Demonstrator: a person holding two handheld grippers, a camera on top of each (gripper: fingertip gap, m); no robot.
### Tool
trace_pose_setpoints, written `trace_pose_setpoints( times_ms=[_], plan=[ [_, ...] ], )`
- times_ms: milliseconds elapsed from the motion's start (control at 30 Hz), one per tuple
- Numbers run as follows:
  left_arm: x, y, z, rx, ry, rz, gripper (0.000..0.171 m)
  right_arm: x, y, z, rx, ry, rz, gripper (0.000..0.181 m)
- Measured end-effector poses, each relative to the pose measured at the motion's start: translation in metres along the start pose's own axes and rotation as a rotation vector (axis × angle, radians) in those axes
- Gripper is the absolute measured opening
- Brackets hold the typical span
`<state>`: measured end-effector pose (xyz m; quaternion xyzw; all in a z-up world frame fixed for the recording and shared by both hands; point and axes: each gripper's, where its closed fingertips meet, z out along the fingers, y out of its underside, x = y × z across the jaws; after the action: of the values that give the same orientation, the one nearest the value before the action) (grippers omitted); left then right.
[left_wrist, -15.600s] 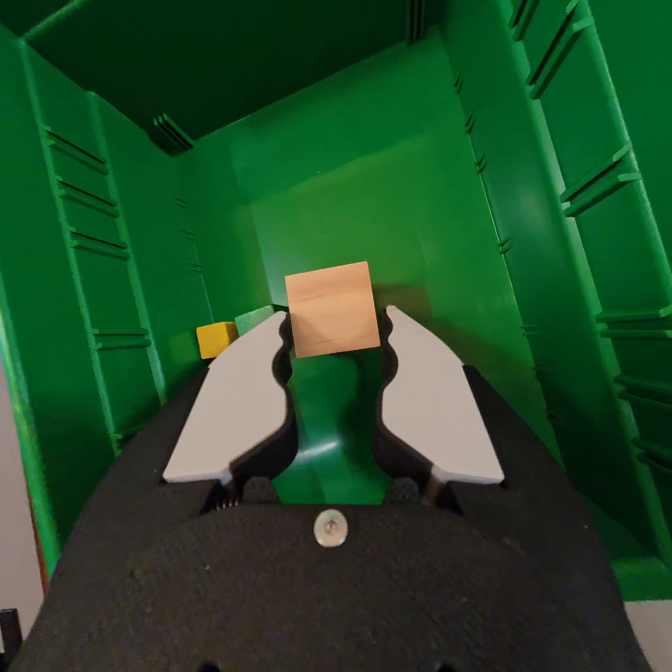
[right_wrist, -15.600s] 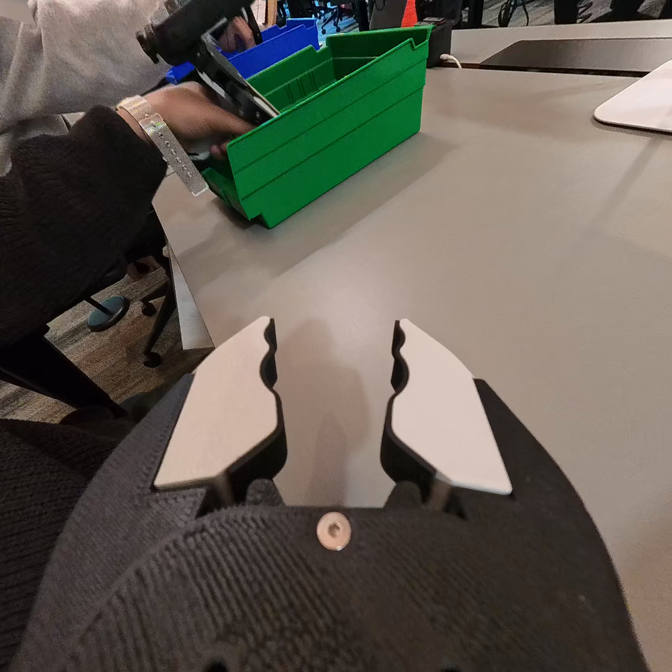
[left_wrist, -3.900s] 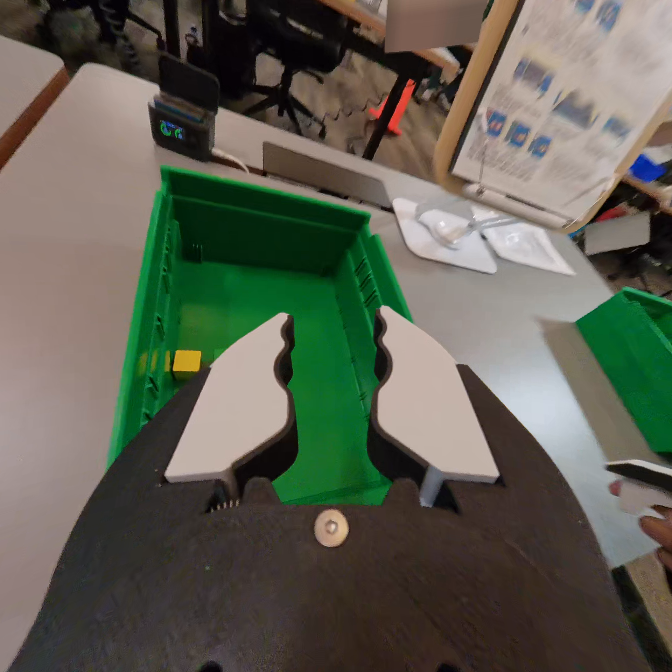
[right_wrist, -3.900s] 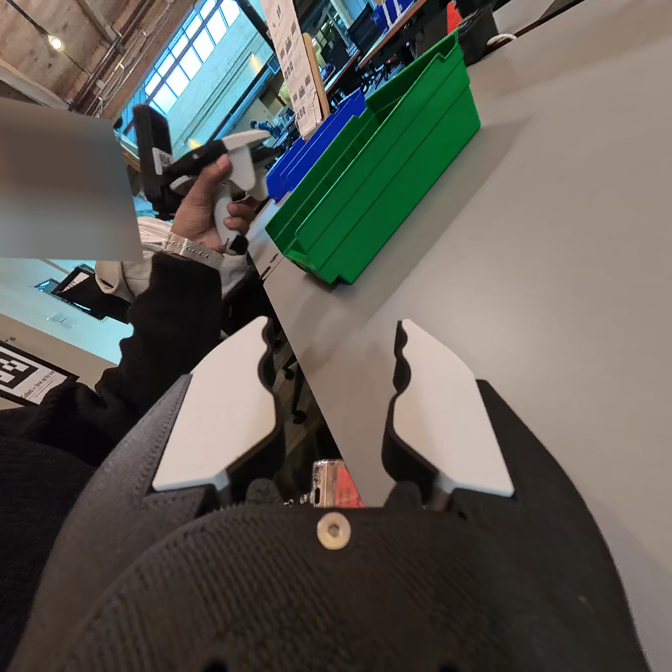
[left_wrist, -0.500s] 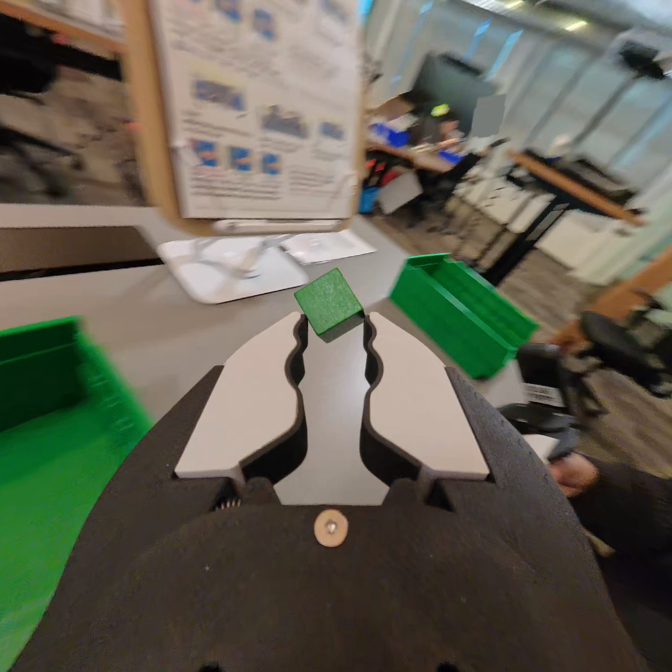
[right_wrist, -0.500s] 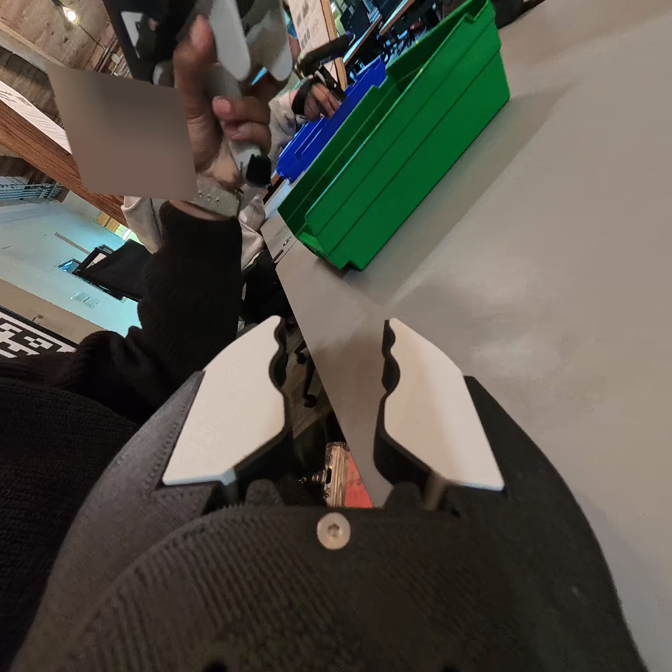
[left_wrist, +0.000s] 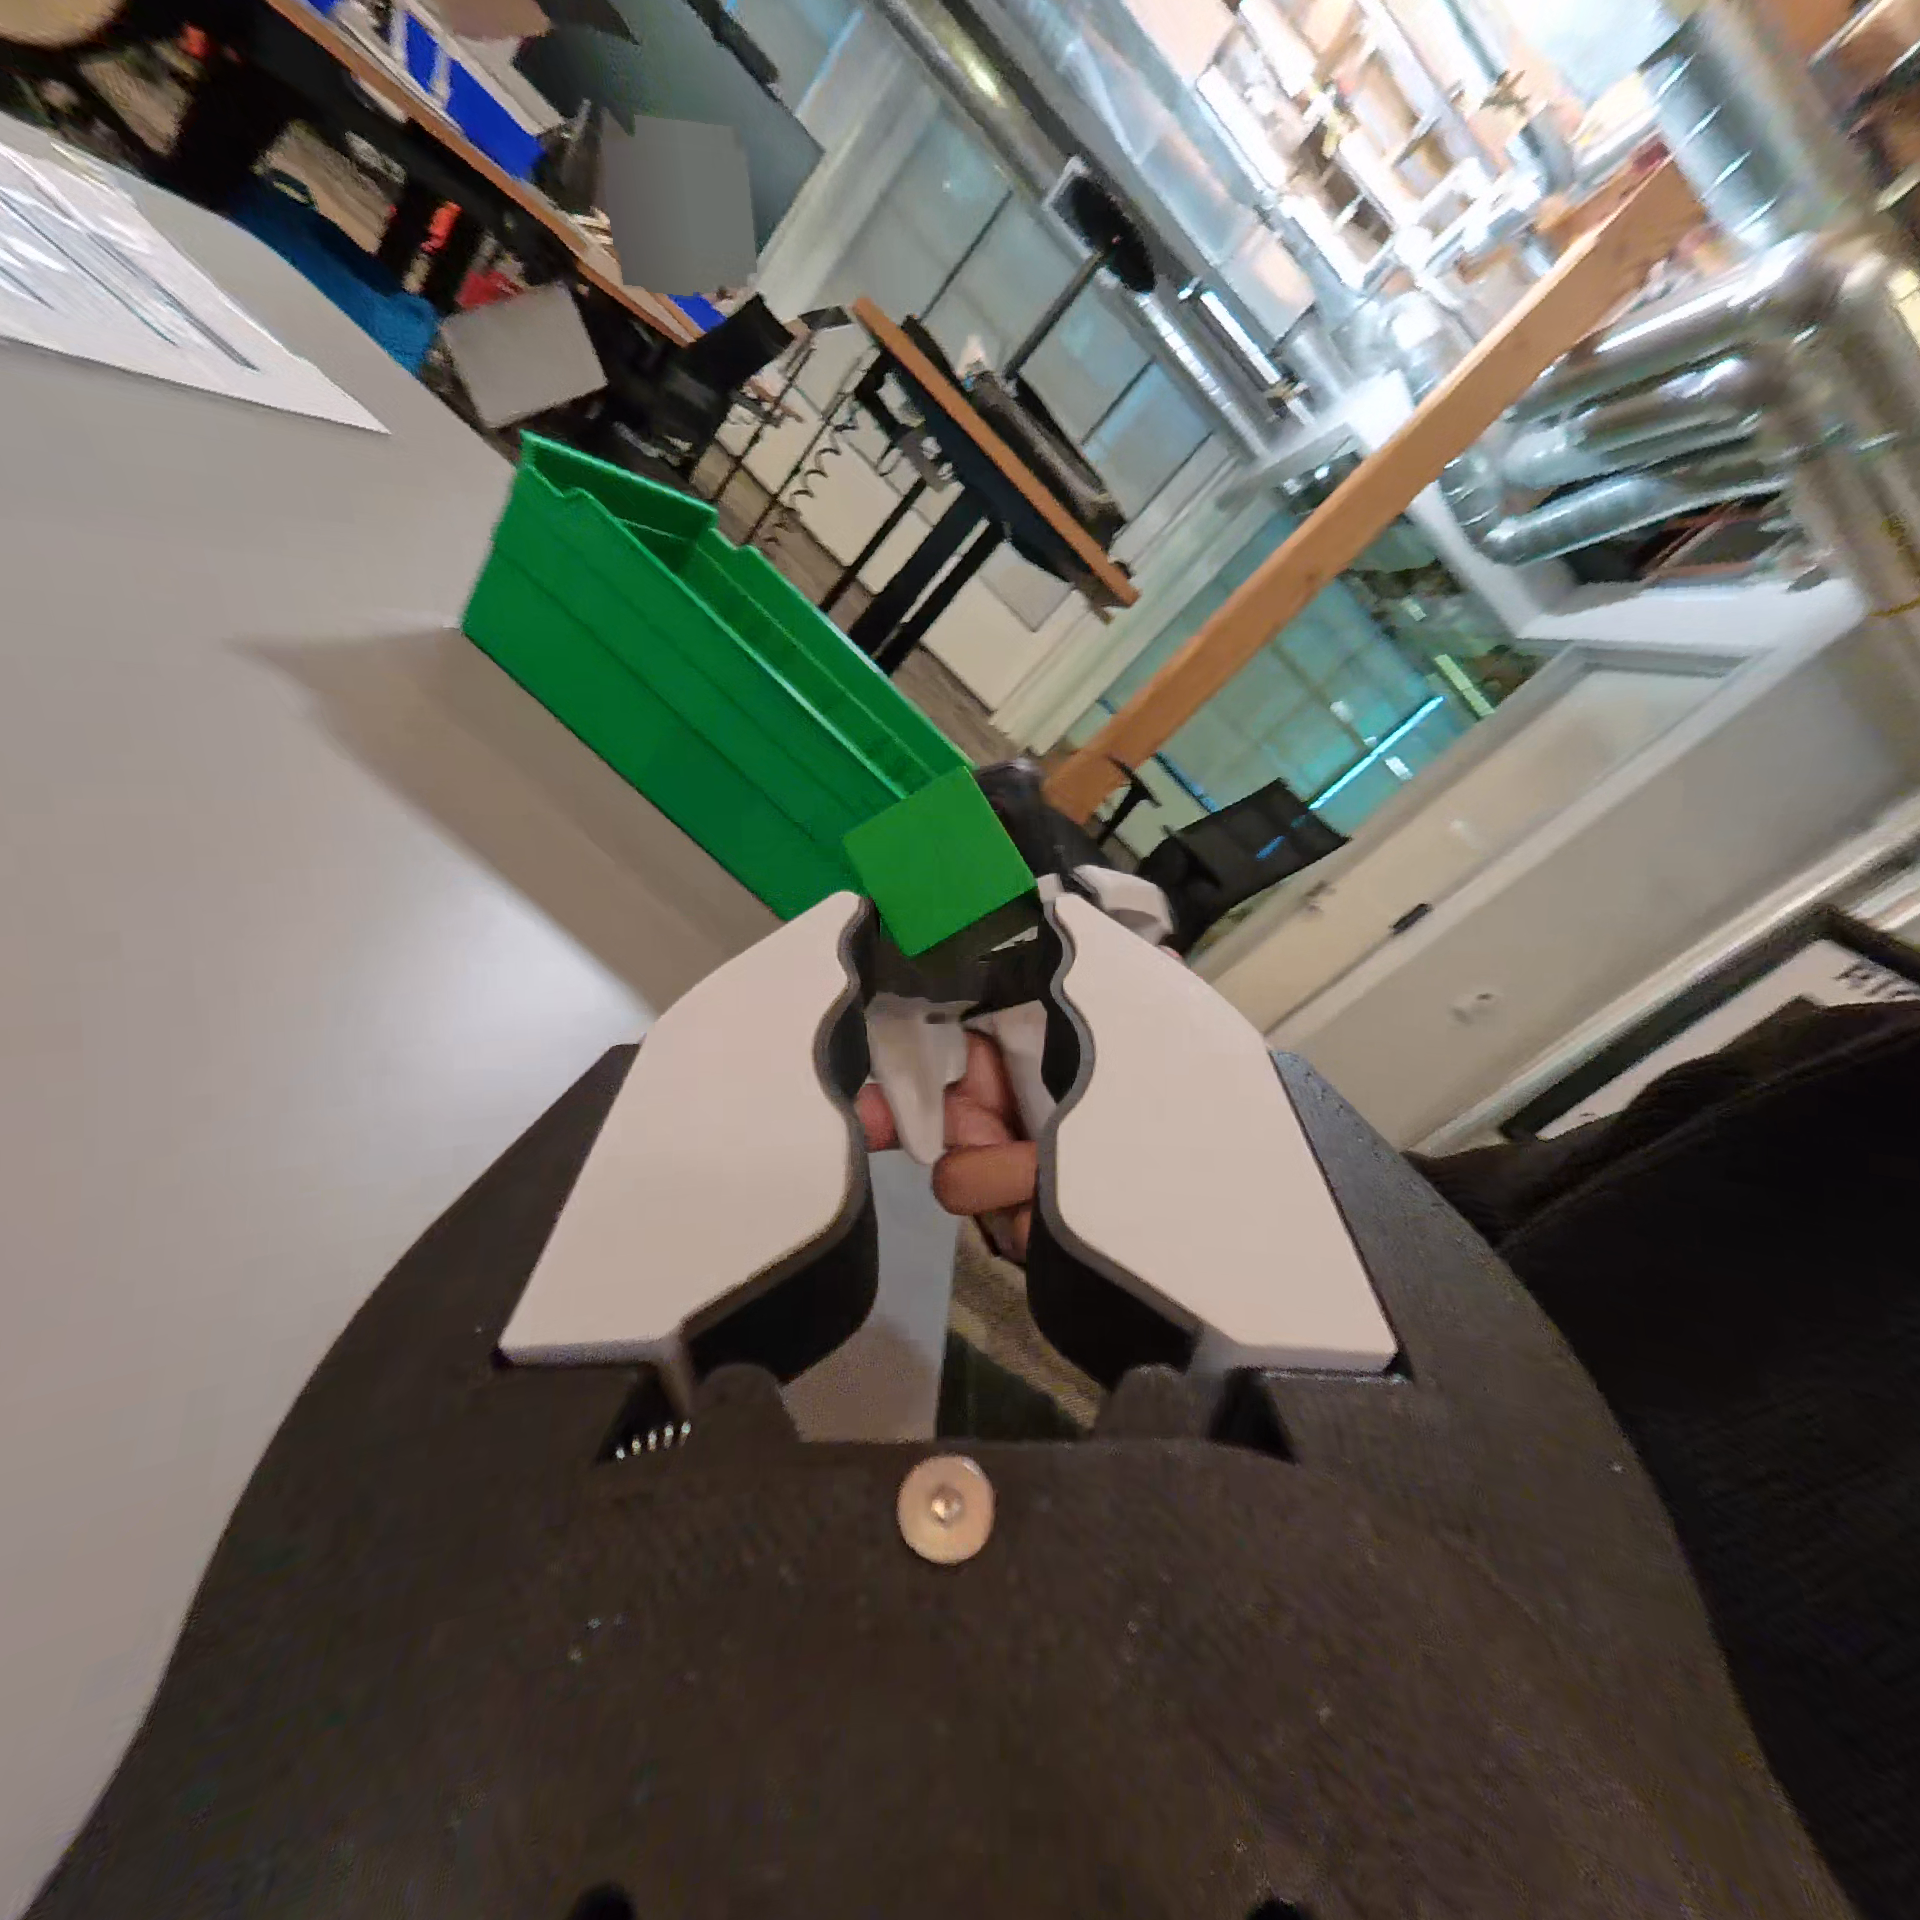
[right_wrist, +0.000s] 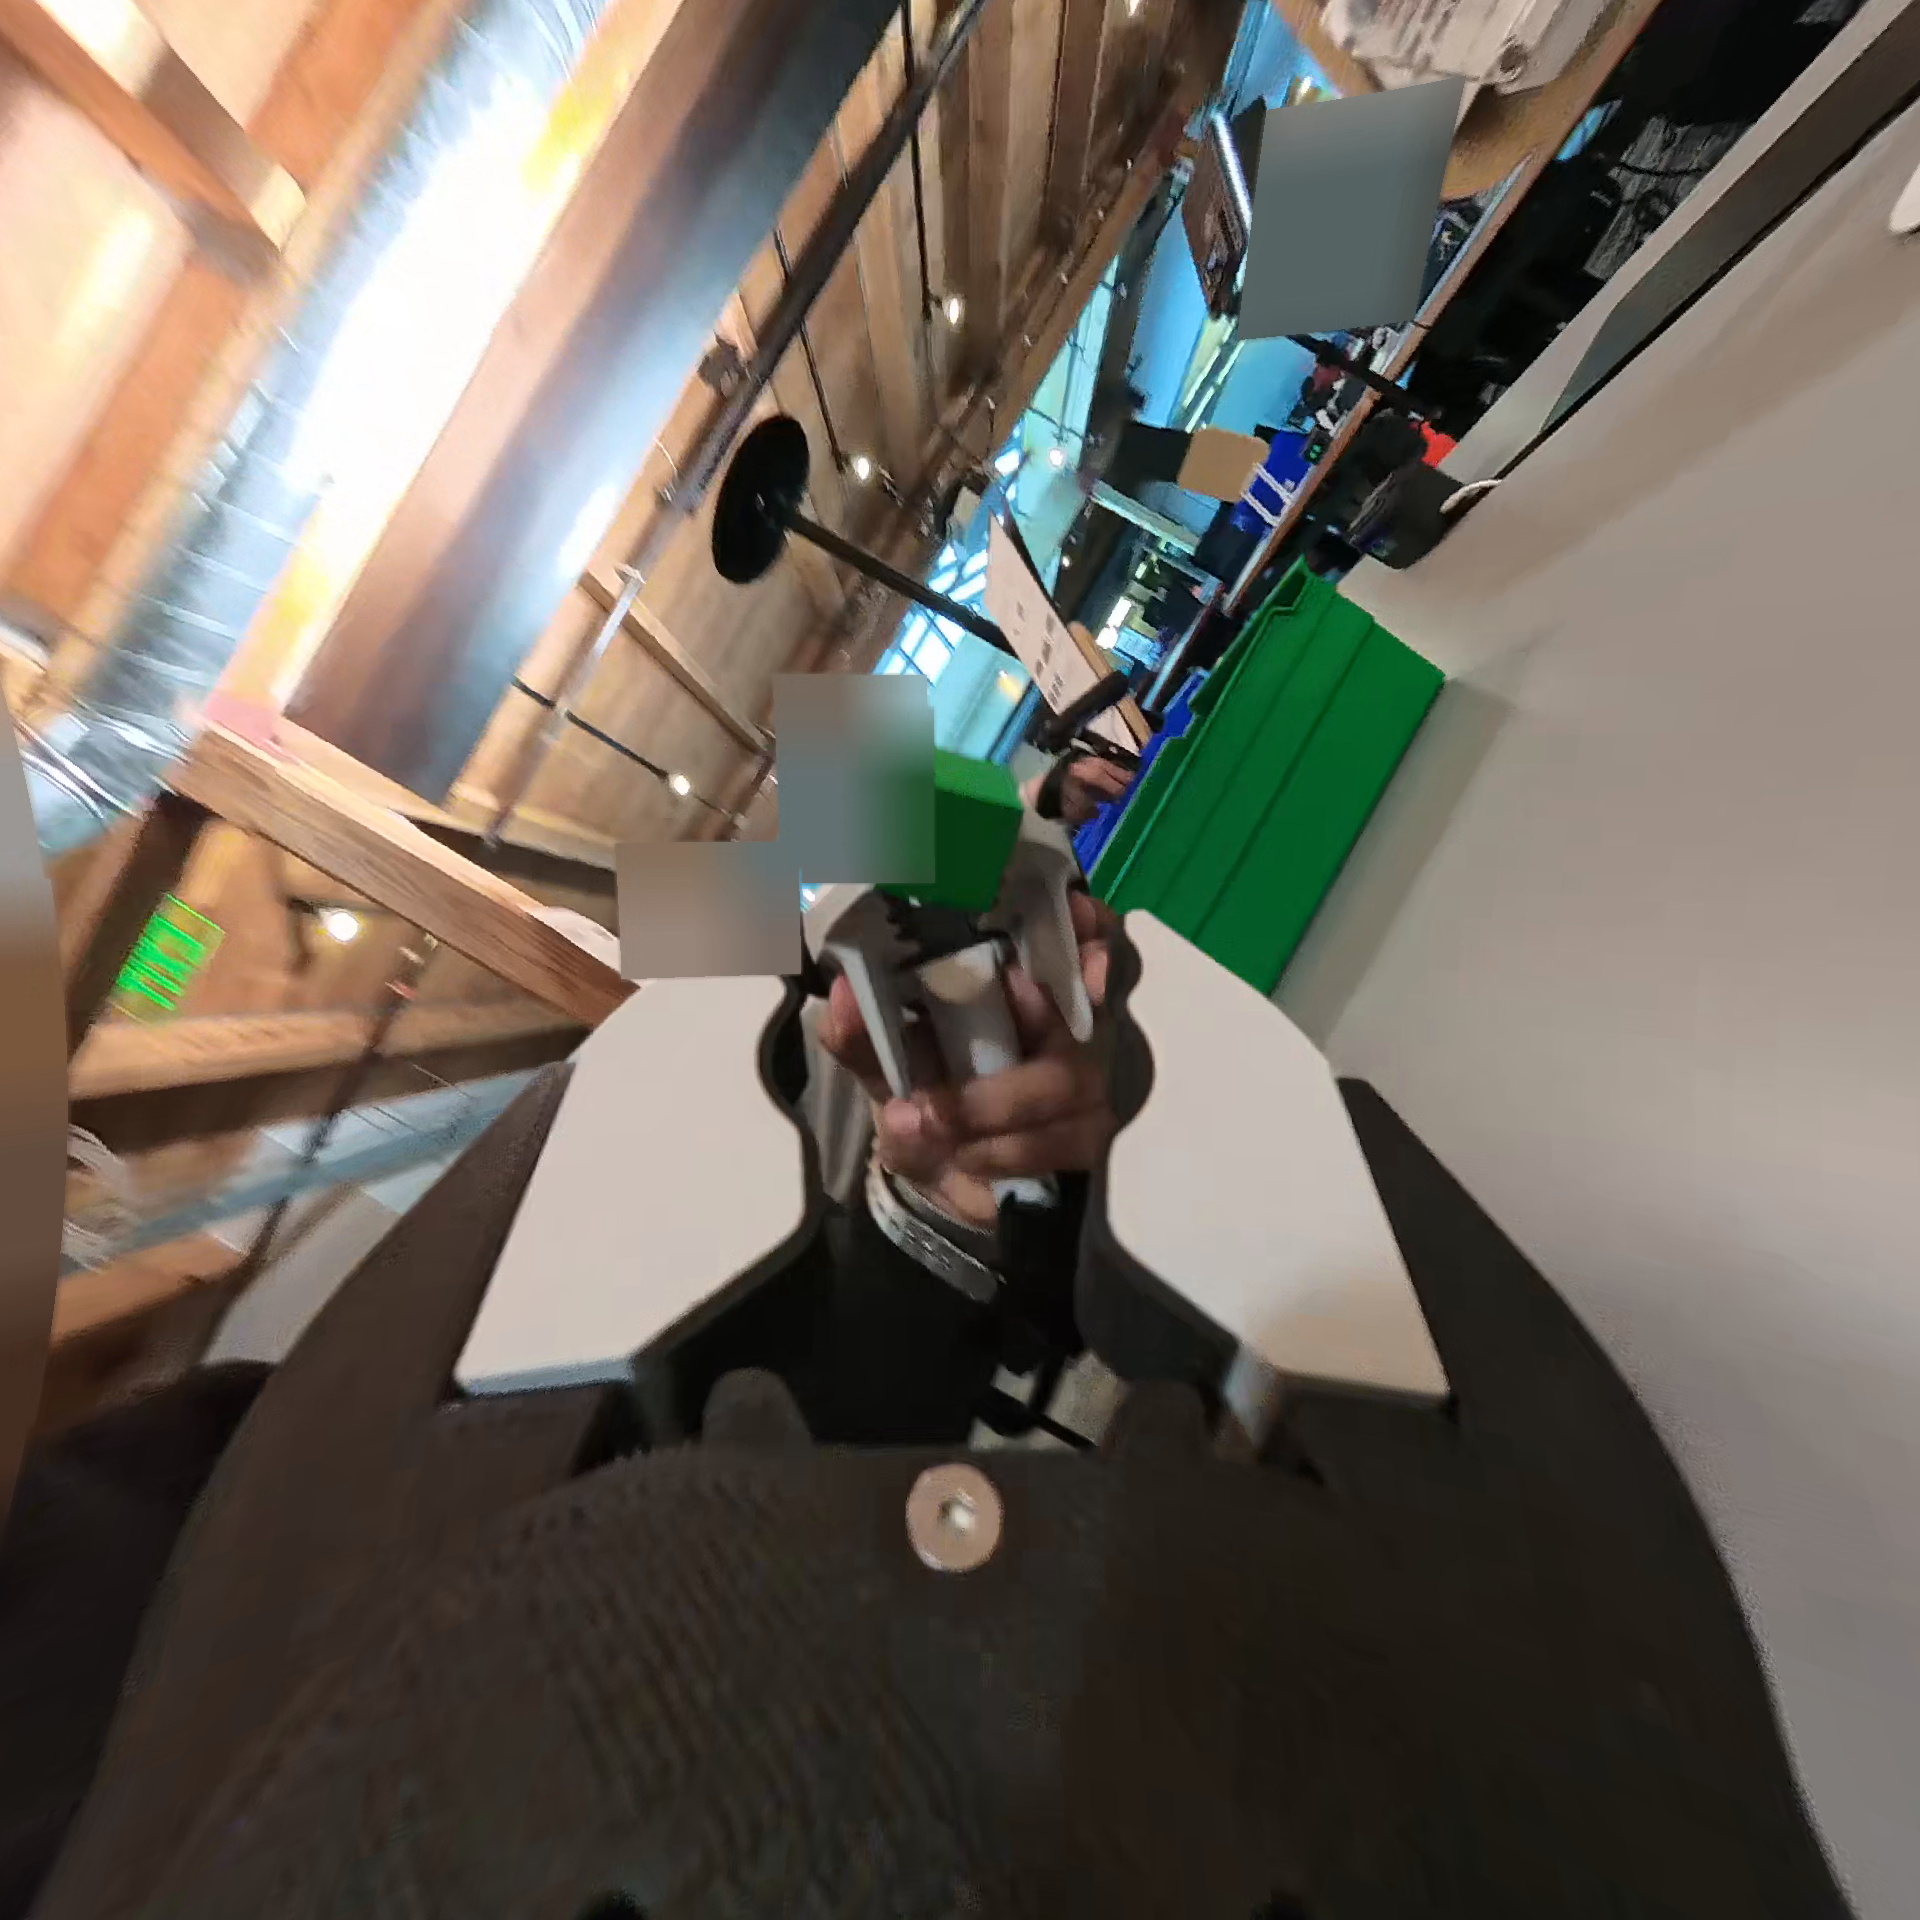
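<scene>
My left gripper (left_wrist: 954, 920) is shut on a small green cube (left_wrist: 935, 873), held at the fingertips in the air. Just behind the cube I see my right gripper (left_wrist: 1107, 894) and the hand (left_wrist: 977, 1132) that holds it, facing me. In the right wrist view my right gripper (right_wrist: 961, 961) is open and empty. It points at the left gripper (right_wrist: 935, 940), which is held by a hand (right_wrist: 997, 1122) and carries the green cube (right_wrist: 971, 842) a short way beyond my fingertips. The two grippers face each other near the table's edge.
A green bin (left_wrist: 665, 665) stands on the grey table (left_wrist: 208, 883) beyond the cube. Another green bin (right_wrist: 1278, 790) with a blue bin (right_wrist: 1138, 795) behind it shows in the right wrist view on the table (right_wrist: 1662, 883). Dark sleeves fill the lower corners.
My left gripper has swung right with the green cube until it faces the right gripper. My right gripper has tipped up off the table, turned toward the left one, and opened wider.
</scene>
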<state>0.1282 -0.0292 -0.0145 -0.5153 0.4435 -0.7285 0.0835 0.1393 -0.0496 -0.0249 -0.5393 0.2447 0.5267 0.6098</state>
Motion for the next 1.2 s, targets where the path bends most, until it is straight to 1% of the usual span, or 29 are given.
trace_pose_setpoints(
  times_ms=[100,200,300,533,600,900,967,1067,1200],
  plan=[
    [0.005,0.006,0.006,0.011,0.057,-0.036,0.029,0.005,-0.003,-0.002,0.024,-0.013,0.068,0.056],
    [0.003,0.011,0.008,0.004,0.051,-0.031,0.029,0.0,-0.001,-0.001,0.019,-0.047,0.079,0.055],
    [0.002,0.013,0.008,0.013,0.058,-0.034,0.029,0.001,0.002,0.001,0.006,-0.042,0.08,0.053],
    [0.002,0.024,0.013,-0.039,0.036,0.024,0.029,0.006,0.0,-0.001,0.019,-0.031,0.097,0.04],
    [0.002,0.027,0.014,-0.056,0.029,0.044,0.029,0.006,0.001,-0.002,0.011,-0.024,0.082,0.028],
    [0.003,0.03,0.014,-0.07,0.019,0.06,0.028,0.004,0.0,-0.003,-0.008,-0.01,0.011,0.026],
    [0.002,0.032,0.013,-0.086,0.017,0.041,0.034,0.004,-0.001,-0.004,-0.011,-0.001,-0.014,0.027],
    [0.001,0.041,0.012,-0.162,0.031,-0.02,0.044,0.004,-0.002,-0.005,-0.037,0.021,-0.06,0.026],
    [-0.001,0.049,0.01,-0.216,0.039,-0.079,0.047,0.006,0.002,-0.005,-0.104,0.073,-0.183,0.026]
  ],
)
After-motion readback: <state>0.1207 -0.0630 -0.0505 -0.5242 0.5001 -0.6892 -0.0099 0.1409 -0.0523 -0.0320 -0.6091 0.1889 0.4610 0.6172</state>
